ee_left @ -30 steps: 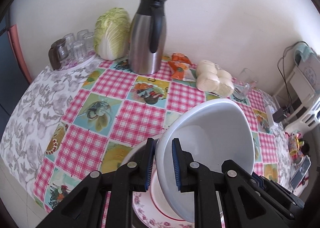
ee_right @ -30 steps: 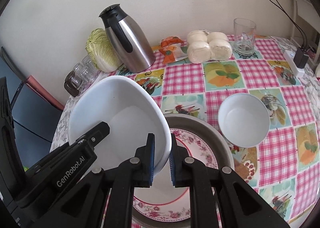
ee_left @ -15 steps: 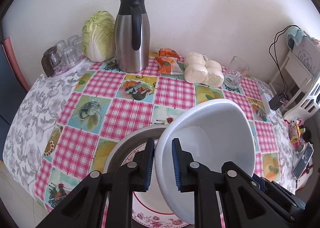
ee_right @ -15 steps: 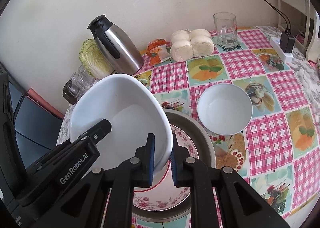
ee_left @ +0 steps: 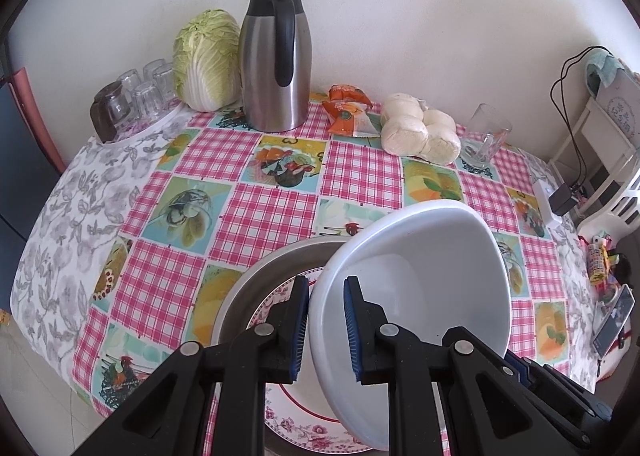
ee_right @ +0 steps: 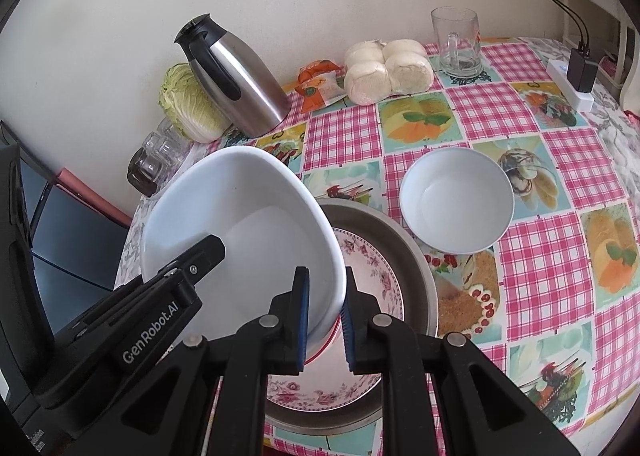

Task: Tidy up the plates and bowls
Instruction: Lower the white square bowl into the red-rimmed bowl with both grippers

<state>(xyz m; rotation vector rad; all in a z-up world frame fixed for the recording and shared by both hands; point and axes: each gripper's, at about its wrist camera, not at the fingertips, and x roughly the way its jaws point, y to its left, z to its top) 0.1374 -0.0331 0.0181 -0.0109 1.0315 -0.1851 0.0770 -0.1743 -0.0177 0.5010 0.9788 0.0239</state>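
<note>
Left view: left gripper pinches rim of big bowl; bowl tilted, up in air over flowery plate in metal pan.

Right view: right gripper pinches other side of rim. Small bowl sits on table, just beside pan.

Both grippers, left & right, have lifted w/ the big bowl clamped between them. More of the table shows now in both views vs 1 s ago. The metal pan under the bowl was mostly hidden in left view before; its far rim is now fully out, floral plate inside also more exposed. In right view the small bowl & glass mug sit further up-frame and look smaller. Bowl tilt about unchanged.
</note>
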